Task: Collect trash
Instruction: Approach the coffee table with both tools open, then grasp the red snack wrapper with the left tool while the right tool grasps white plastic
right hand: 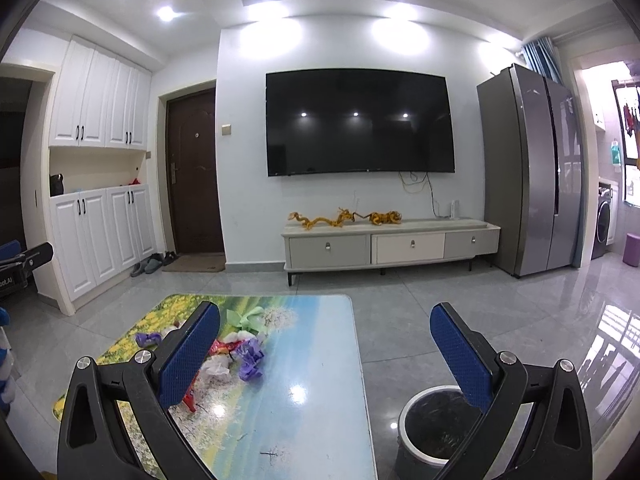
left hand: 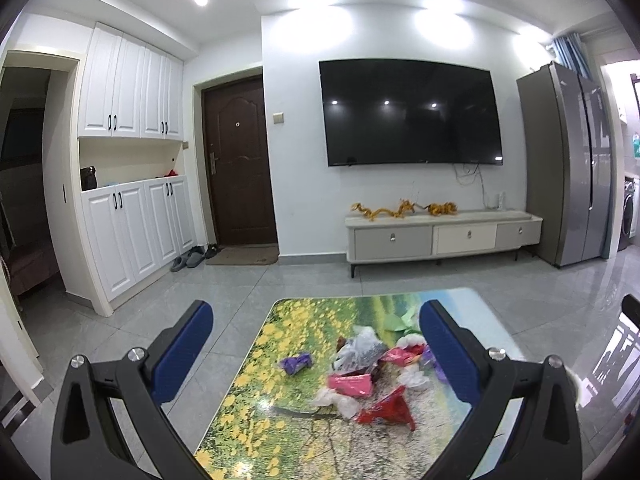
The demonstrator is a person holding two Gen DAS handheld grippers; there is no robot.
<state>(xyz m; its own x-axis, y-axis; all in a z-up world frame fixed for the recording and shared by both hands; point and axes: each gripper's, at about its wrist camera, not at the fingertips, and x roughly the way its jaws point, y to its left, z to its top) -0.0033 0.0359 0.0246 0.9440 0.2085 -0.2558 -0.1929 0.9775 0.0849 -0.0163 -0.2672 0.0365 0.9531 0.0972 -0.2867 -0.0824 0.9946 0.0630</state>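
Note:
A pile of crumpled wrappers (left hand: 360,376) lies on the low table (left hand: 256,380) with the flower and sky print: red, pink, purple and clear plastic pieces. A single purple wrapper (left hand: 297,362) sits left of the pile. My left gripper (left hand: 316,344) hangs open above the near side of the table, nothing between its blue pads. In the right wrist view the same trash pile (right hand: 236,356) lies left of centre, partly behind the left finger. My right gripper (right hand: 326,348) is open and empty over the table's right edge. A white-rimmed bin (right hand: 436,424) with a black liner stands on the floor right of the table.
Grey tiled floor surrounds the table (right hand: 312,412). A TV stand (left hand: 440,236) and wall TV (left hand: 408,112) face me, with a fridge (left hand: 568,164) at right. White cabinets (left hand: 132,224), a dark door (left hand: 238,160) and slippers (left hand: 190,259) are at left.

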